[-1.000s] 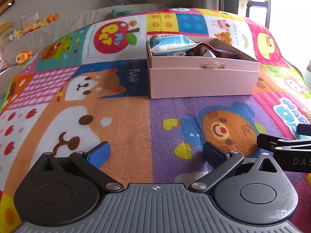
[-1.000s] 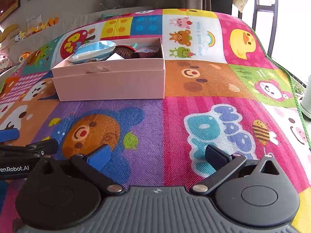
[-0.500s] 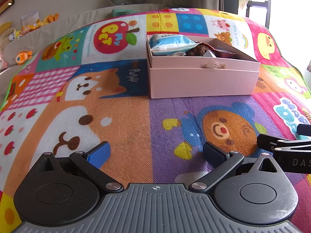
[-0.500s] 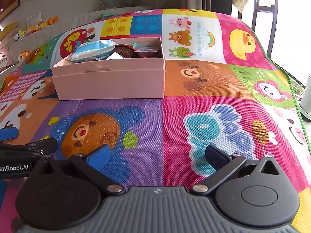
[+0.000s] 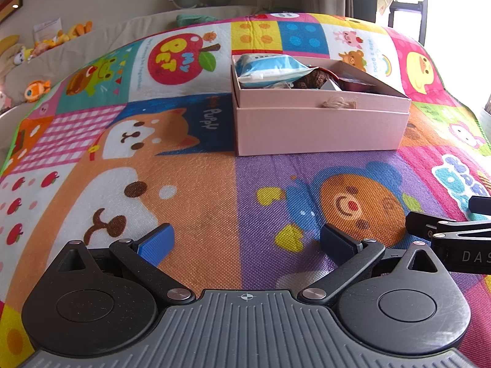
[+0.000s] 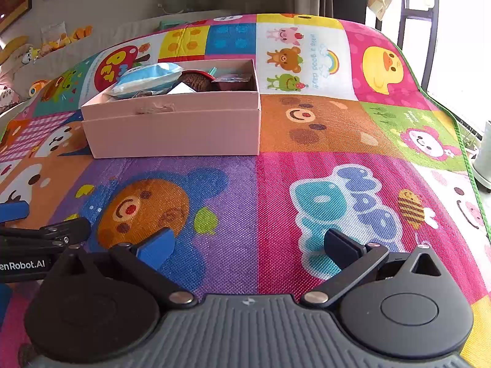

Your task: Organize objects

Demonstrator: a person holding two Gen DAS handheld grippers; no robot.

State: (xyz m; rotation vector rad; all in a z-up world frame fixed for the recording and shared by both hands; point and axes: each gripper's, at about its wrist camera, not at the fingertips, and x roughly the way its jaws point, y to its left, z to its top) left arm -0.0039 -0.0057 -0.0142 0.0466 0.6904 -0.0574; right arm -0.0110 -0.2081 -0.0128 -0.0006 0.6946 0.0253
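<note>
A pink box (image 5: 319,128) stands open on the colourful play mat (image 5: 190,190), also in the right wrist view (image 6: 175,132). It holds a blue-white packet (image 5: 270,69), a brown fuzzy item (image 5: 313,79) and a dark red item (image 6: 233,81). My left gripper (image 5: 245,240) is open and empty, low over the mat well short of the box. My right gripper (image 6: 248,245) is open and empty, beside the left one. Each gripper's side shows at the other view's edge.
Plush toys (image 5: 36,89) lie on the beige cushion beyond the mat's far left. A white container (image 6: 483,159) stands off the mat's right edge. A chair (image 6: 417,15) is by the bright window at the back right.
The right wrist view has shifted slightly, the box now a little nearer and larger. The left gripper has stayed put. Both stay open.
</note>
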